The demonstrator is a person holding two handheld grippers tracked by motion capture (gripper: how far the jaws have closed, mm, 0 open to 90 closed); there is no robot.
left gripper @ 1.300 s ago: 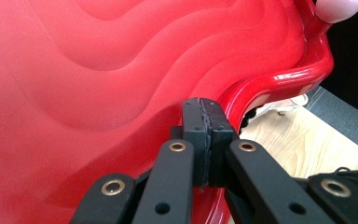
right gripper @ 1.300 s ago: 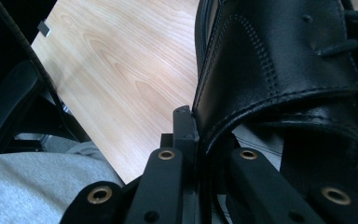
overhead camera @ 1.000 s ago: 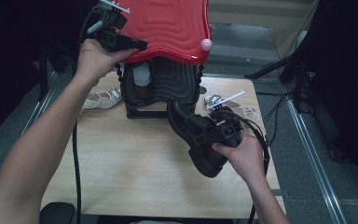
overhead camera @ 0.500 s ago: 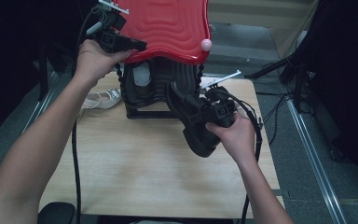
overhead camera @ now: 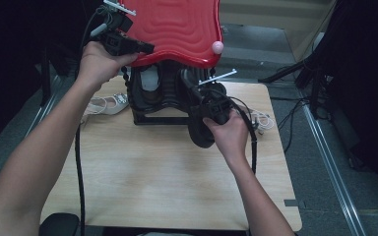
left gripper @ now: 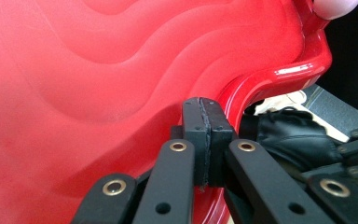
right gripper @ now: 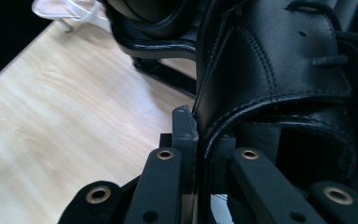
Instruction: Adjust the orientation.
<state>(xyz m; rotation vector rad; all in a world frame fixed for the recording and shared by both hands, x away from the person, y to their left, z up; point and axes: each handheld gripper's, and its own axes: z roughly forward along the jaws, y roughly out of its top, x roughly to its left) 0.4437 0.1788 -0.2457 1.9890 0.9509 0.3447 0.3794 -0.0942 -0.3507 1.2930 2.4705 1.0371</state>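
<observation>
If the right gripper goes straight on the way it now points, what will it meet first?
The right gripper, shut on the black shoe, points at the black rack under the red lid. The shoe's front would probably meet the rack first, though depth is unclear.

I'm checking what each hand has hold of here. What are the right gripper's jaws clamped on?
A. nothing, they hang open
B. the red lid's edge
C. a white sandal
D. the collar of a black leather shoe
D: in the right gripper view the right gripper pinches the rim of the black shoe, with leather between the jaws.
</observation>
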